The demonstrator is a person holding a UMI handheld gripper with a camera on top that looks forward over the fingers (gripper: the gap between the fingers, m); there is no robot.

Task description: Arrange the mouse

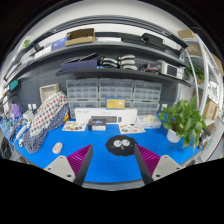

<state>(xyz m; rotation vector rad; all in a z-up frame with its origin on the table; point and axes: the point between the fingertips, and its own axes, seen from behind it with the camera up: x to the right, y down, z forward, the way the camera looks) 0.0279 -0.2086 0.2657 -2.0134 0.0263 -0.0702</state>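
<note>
- Mouse (pixel 57 148): the small pale one lies on the blue surface (pixel 100 165), to the near left, just beyond your left finger and outside the claw.
- A round black pad (pixel 121 146) sits ahead of the claw, roughly on its centre line, with a small pale object (pixel 121 143) on top. That could be a second mouse, but it is too small to tell.
- Your claw (pixel 108 163) is spread wide with nothing between the fingers (pixel 66 166). The purple pads face each other across bare blue surface.
- Progress, as a judgement: the task looks to be at its start. Nothing is gripped, and the mouse rests apart from the black pad, which seems the likely place for it.
- What is left: swing left to bring the mouse between the fingers, close on it, then carry it to its spot.
- Surroundings: a white box (pixel 100 124) stands at the far side of the surface, a leafy plant (pixel 186 122) at the right, a patterned bundle (pixel 44 120) at the left, and shelves (pixel 110 62) with drawers behind.
</note>
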